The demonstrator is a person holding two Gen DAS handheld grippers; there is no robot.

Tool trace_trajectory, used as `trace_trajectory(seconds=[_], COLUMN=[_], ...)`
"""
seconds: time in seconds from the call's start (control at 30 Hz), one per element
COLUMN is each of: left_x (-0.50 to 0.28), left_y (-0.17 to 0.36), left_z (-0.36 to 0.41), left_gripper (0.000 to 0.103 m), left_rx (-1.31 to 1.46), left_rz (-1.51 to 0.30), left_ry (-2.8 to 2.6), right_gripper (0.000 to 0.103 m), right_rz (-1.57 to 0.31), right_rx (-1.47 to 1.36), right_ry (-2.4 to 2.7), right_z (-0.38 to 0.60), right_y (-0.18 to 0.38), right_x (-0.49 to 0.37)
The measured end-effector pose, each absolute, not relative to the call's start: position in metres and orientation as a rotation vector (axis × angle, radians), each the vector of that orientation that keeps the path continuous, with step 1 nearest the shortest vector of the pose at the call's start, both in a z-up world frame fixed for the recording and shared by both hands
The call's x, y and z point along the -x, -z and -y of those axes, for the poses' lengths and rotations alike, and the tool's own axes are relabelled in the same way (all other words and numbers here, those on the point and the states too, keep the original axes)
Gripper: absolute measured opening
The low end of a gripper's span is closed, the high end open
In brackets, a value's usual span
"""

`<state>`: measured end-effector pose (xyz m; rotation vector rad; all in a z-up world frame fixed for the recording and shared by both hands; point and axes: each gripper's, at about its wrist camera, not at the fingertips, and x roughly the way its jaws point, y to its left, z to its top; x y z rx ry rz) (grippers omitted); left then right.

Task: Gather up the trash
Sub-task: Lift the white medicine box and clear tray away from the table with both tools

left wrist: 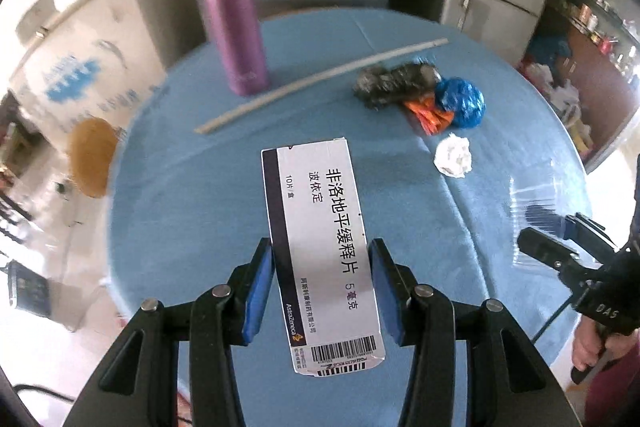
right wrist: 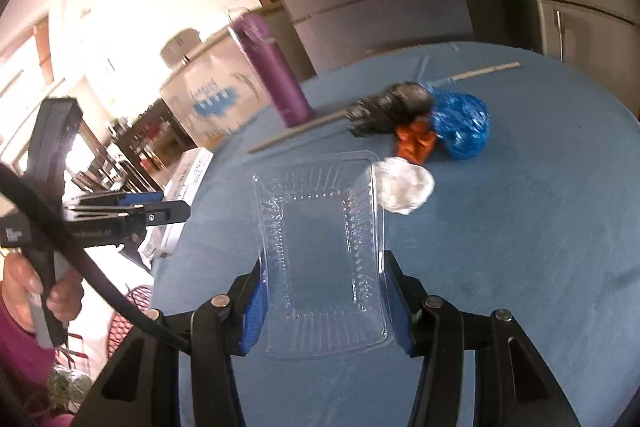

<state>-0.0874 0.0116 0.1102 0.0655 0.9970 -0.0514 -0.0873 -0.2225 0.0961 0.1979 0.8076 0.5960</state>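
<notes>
Grip, left: the left gripper (left wrist: 322, 291) has its blue pads closed on the long sides of the white cardboard medicine box with black print and a barcode (left wrist: 322, 251), about half-way shut; the box seems lifted above the blue tablecloth of the round table (left wrist: 180, 227), near its edge.
Grip, right: the right gripper (right wrist: 324, 301) is closed on the two long edges of the clear ribbed plastic tray (right wrist: 322, 251), roughly half-way shut; whether the tray is off the cloth I cannot tell.
Pressure: the box is light and hollow, so I would keep the squeeze only as firm as needed, or its walls may cave in. The tray is thin and springy; a hard squeeze can bend it and make it jump out.
Carrying: I would keep both pieces level and move slowly, because each is held near one end only and can swing.
Clearance: the tray's far corner is just beside the crumpled white paper ball (right wrist: 404, 187); it should go up first, then away, so as not to sweep the ball along.
Trash still on table: the crumpled black bag (left wrist: 394, 83), the orange wrapper (left wrist: 430, 113), the crumpled blue plastic bag (left wrist: 460, 103) and the paper ball lie close together at the far side.
Not trash, in my judgement: the tall purple metal bottle (left wrist: 234, 23) and the long pale stick (left wrist: 320, 85) beside it; better not to knock them.
Bin: none is visible in either view.
</notes>
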Motion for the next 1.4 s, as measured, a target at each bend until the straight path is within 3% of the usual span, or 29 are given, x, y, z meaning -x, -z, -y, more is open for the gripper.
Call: trace_trajectory(seconds=[0.77,1.4], left_x=[0.239,0.272], left_y=[-0.185,-0.209], left_z=[-0.038,-0.035], left_gripper=[0.049,0.049], left_rx=[-0.194,-0.157], left_rz=[-0.706,-0.610], left_ry=[-0.146,-0.094], right_gripper=[0.054,0.054], right_rz=[-0.674,-0.631], right_rx=[-0.167,-0.190], right_ry=[-0.693,-0.687], right_z=[0.184,0.188], right_y=[-0.166,-0.184], right_x=[0.186,0.210])
